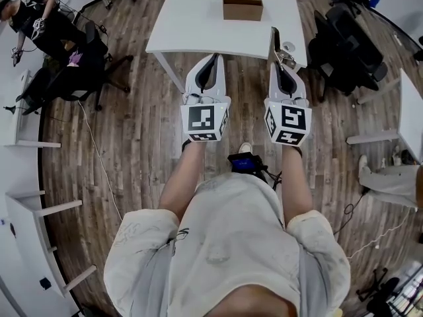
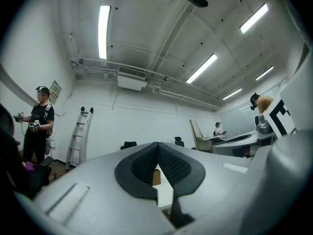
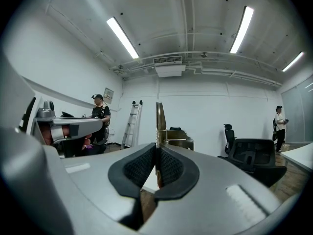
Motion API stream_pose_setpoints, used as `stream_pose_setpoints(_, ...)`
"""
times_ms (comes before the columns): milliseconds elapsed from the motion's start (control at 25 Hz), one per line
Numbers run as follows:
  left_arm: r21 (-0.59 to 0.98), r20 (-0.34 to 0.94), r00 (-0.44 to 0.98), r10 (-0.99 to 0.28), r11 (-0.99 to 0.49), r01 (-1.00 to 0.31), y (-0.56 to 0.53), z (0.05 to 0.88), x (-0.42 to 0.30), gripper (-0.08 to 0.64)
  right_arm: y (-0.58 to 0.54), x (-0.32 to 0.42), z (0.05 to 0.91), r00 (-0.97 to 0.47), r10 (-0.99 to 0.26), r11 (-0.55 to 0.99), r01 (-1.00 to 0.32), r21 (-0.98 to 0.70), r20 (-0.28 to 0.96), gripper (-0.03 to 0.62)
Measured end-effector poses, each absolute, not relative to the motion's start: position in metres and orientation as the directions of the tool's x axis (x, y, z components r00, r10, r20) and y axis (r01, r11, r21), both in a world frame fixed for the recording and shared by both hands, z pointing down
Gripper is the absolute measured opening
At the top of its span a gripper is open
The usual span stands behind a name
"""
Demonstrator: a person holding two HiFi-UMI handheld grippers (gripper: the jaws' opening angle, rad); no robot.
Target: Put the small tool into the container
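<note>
A brown cardboard container (image 1: 242, 7) stands open on the far side of a white table (image 1: 192, 18). My right gripper (image 1: 278, 63) is shut on a small tool (image 1: 275, 41), a thin flat blade with a metal part, which sticks out over the table's near right corner. In the right gripper view the tool (image 3: 161, 119) rises upright from the closed jaws of the right gripper (image 3: 157, 148). My left gripper (image 1: 213, 57) hovers at the table's near edge, shut and empty. In the left gripper view, the container (image 2: 156, 176) shows just below the left gripper's (image 2: 157, 146) closed tips.
Black office chairs (image 1: 344, 45) crowd the table's right side, and another chair (image 1: 73, 71) stands at the left. A person (image 1: 33, 15) stands at the far left. A second white table (image 1: 411, 111) and someone's legs (image 1: 390, 177) are at the right. A ladder (image 2: 78, 136) leans on the wall.
</note>
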State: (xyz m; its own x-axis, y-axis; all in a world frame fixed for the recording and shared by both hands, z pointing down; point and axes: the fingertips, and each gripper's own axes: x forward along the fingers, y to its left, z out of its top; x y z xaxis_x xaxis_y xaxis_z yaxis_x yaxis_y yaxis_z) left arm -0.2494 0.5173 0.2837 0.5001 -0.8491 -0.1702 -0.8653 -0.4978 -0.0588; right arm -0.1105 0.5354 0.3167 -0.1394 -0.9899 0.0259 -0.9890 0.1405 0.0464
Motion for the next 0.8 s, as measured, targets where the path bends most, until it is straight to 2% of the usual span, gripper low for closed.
stream_pose_setpoints(160, -0.064, -0.168, 0.495, -0.852, -0.492, -0.868, 0.409, 0.27, -0.179, 0.011, 0.425, -0.043, 0.304, -0.153, -0.988, 0.154, -0.987, 0.043, 0.027, 0.008)
stream_pose_setpoints(560, -0.067, -0.163, 0.463, -0.871, -0.458, -0.886, 0.13, 0.277, 0.039, 0.011, 0.142, 0.179, 0.32, -0.189, -0.981, 0.191, -0.981, 0.037, 0.041, 0.008)
stream_pose_setpoints(800, -0.085, -0.143, 0.458, -0.877, -0.45, -0.889, 0.049, 0.289, 0.115, 0.011, 0.058, 0.254, 0.333, -0.205, -0.978, 0.206, -0.978, 0.023, 0.046, 0.008)
